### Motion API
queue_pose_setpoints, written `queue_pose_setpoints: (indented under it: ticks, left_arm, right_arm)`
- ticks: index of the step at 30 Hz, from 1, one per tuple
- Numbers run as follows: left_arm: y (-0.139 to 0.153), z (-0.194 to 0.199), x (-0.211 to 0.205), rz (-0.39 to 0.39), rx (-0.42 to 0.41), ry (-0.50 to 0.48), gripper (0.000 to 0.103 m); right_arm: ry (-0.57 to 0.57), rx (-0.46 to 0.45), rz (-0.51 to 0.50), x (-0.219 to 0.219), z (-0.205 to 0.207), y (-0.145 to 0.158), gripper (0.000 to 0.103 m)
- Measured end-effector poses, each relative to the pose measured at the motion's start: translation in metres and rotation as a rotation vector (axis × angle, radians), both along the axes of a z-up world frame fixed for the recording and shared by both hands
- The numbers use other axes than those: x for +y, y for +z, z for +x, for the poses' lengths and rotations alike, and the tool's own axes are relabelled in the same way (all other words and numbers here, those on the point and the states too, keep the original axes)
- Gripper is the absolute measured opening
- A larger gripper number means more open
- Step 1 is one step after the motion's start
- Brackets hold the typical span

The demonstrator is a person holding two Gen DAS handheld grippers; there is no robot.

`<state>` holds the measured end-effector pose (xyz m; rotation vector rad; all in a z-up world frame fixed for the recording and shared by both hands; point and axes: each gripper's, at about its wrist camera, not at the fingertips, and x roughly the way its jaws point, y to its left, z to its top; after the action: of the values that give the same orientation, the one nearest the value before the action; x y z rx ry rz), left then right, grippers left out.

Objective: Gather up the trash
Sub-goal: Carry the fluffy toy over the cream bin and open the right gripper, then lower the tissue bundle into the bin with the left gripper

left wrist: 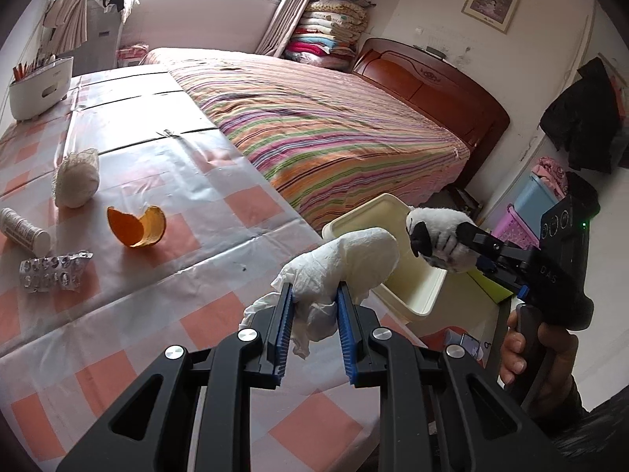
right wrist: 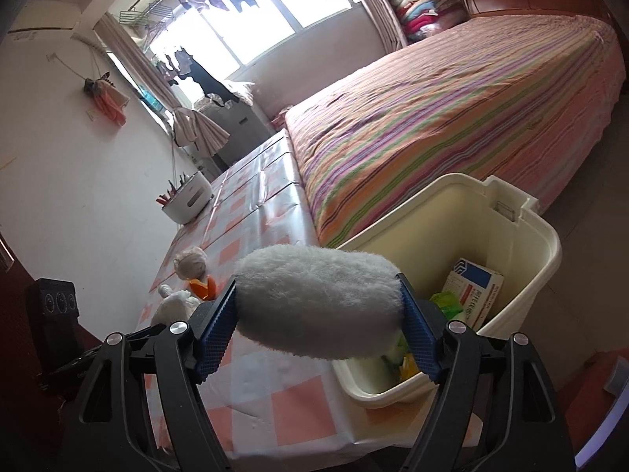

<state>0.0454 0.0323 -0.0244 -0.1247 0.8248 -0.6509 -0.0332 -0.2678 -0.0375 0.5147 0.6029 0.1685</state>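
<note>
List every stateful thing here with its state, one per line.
left gripper: shut on crumpled tissue
right gripper: shut on plush toy
bin: open, partly filled
medicine box: inside bin
orange peel: on table
blister pack: on table, used

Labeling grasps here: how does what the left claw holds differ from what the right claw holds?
The left claw pinches a crumpled white tissue, thin and wrinkled; the right claw clamps a fluffy white plush toy with black patches, bulkier and rounded. The tissue hangs over the table edge, just short of the cream bin; the plush toy sits at the bin's rim. Both are soft, mostly white, and gripped between blue pads.
</note>
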Motion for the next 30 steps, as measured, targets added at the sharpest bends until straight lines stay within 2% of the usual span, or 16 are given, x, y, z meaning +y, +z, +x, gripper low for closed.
queue_pose_setpoints:
  ticks: [14,21,24,30]
  left_arm:
    - [0.019,0.006,-0.058,0.001,-0.027,-0.102,0.021]
    - [0.030,0.010,-0.078,-0.014,-0.044,-0.114,0.021]
    - [0.033,0.013,-0.084,-0.019,-0.046,-0.117,0.021]
    - [0.031,0.021,-0.095,-0.022,-0.029,-0.120,0.021]
  right_arm:
    - [-0.121,0.059,0.005,-0.038,0.001,-0.022,0.077]
    - [-0.139,0.059,0.007,-0.047,0.007,-0.021,0.084]
    - [-0.130,0.055,0.020,-0.048,0.008,-0.018,0.094]
    - [-0.189,0.019,0.085,-0.064,-0.003,-0.009,0.096]
